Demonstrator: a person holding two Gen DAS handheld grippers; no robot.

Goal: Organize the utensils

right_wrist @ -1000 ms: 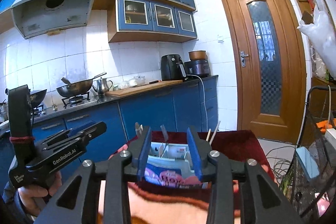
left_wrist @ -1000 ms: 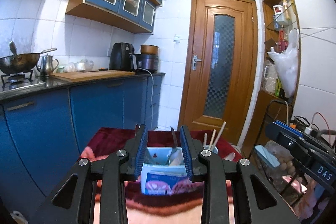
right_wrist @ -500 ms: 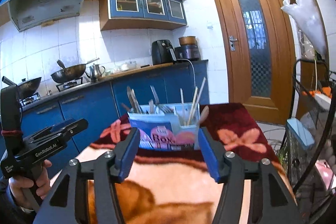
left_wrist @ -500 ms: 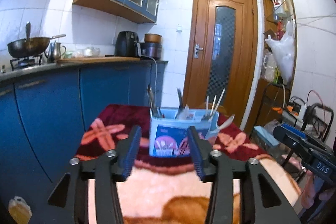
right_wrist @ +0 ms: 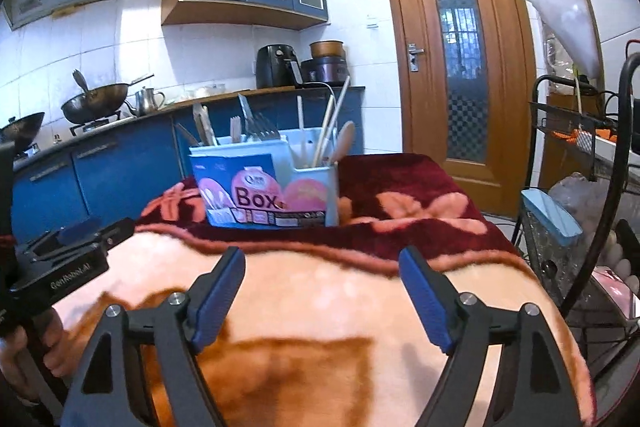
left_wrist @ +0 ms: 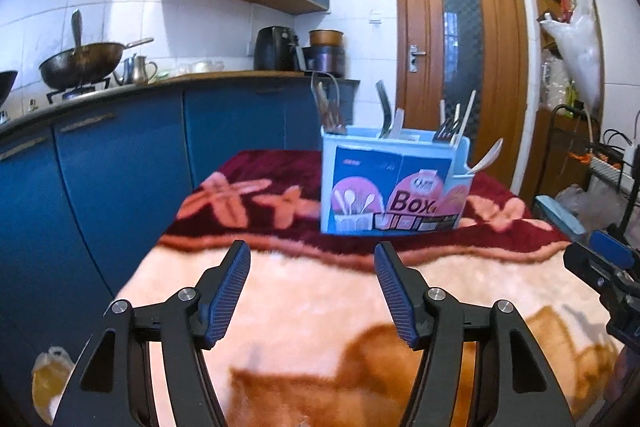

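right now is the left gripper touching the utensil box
Apart. The left wrist view shows the left gripper open, with blanket between it and the utensil box.

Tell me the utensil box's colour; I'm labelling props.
Light blue utensil box with a blue-and-pink printed front reading "Box"; clearest in the right wrist view.

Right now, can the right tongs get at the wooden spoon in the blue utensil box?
Probably yes. The right tongs are open and empty, the wooden spoon sticks up from the light-blue cardboard utensil box's near right compartment, and only bare blanket lies between. The chopsticks beside it crowd the grasp.
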